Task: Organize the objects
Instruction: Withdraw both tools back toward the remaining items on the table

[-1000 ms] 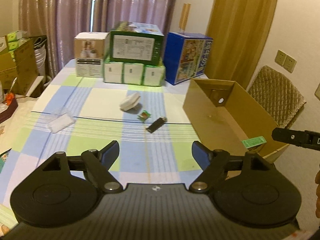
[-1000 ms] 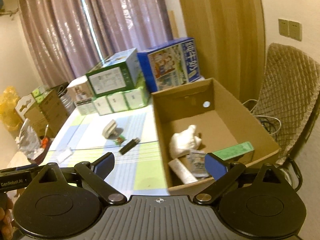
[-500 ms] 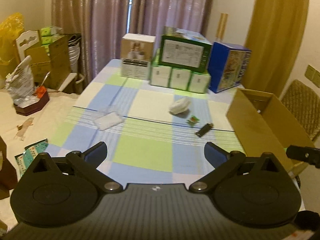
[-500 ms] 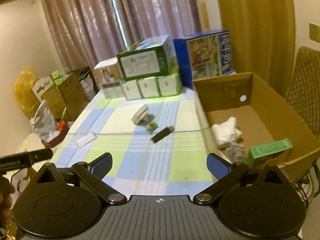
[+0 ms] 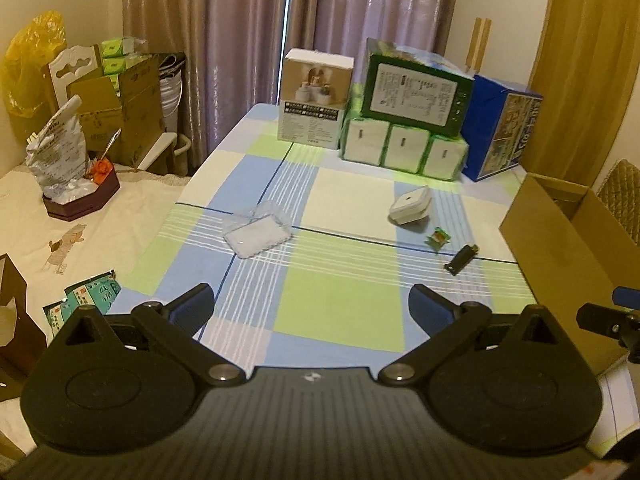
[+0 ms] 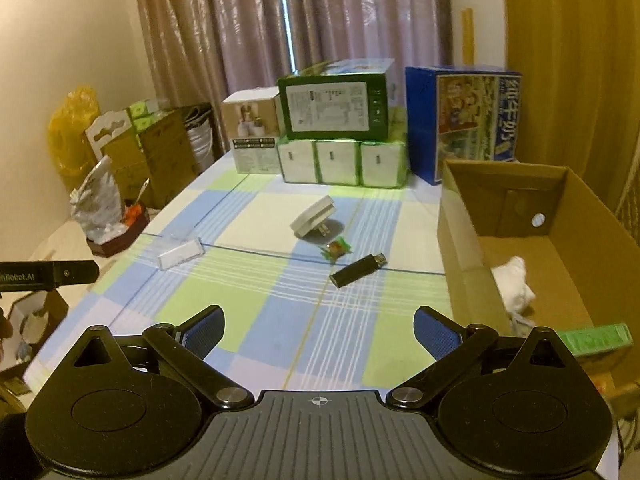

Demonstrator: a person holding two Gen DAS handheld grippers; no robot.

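On the checked tablecloth lie a clear plastic case, a white plug adapter, a small green candy wrapper and a black USB stick. An open cardboard box stands at the table's right edge; it holds a white cloth and a green packet. My left gripper is open above the near table edge, nothing between its fingers. My right gripper is open too, holding nothing.
Stacked cartons line the far end: a white box, a green box on tissue packs, and a blue box. Left of the table are cardboard boxes, a bag in a tray and a low surface.
Both grippers have pulled back and swung left, away from the cardboard box toward the middle of the table. The left gripper's fingers stand wider apart than a second ago.
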